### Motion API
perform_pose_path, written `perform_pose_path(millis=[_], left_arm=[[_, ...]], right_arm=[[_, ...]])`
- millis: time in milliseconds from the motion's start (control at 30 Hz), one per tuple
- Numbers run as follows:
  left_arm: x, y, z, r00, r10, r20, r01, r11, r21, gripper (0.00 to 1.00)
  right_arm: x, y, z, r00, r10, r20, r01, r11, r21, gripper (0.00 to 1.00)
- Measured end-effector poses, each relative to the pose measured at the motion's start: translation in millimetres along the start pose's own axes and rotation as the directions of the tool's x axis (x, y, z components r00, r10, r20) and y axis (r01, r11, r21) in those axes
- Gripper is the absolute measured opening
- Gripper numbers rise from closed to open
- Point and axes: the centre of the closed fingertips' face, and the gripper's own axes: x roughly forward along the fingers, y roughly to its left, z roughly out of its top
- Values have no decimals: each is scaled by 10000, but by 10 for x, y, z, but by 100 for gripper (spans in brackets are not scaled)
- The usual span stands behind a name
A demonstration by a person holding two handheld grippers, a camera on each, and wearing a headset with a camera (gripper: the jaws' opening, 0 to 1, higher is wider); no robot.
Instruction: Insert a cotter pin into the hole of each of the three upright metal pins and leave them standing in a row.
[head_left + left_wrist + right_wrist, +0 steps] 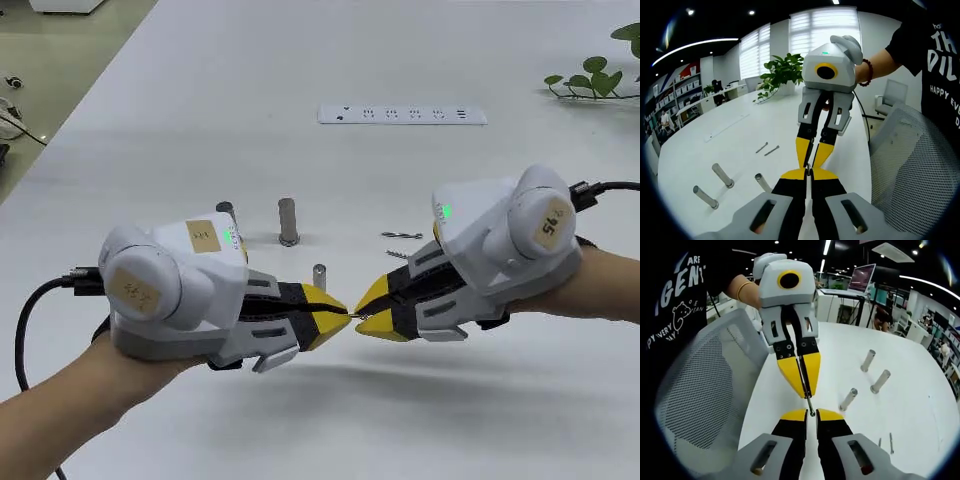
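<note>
1. Over the near part of the white worktop (330, 420), the left claw (338, 318) and the right claw (366, 318) meet tip to tip, each held in a hand, clear of the surface.
2. A cotter pin (809, 402) bridges the two. Its long axis lies level and runs left to right, roughly along the worktop's near edge. The straight legs lie between the yellow jaws of the left claw, which are pressed together on them. The looped end points at the right claw and sits between its tips, which are closed to a narrow slit on it.
3. Just beyond the claw tips stands the nearest metal pin (320, 276), upright, with its long axis vertical.
4. Farther back and a little left is the second metal pin (288, 221), also upright on a flanged foot.
5. Left of that is the third metal pin (227, 211), upright and half hidden behind the left gripper's body. The three form a bent line, not a straight row.
6. Right of the second pin, two spare cotter pins (402, 235) lie flat, their long axes running left to right. The nearer one (397, 254) is partly behind the right gripper.
7. Toward the far edge lies a white power strip (402, 114), lengthwise along that edge.
8. A leafy plant (597, 78) reaches in at the far right edge.
</note>
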Motion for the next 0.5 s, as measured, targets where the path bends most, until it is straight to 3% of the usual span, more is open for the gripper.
perform_pose_path(millis=[500], left_arm=[[11, 27, -77, 9997, 219, -136, -222, 9995, -204, 0]], right_arm=[[-14, -30, 10, 9994, -102, -340, 80, 9979, -647, 0]])
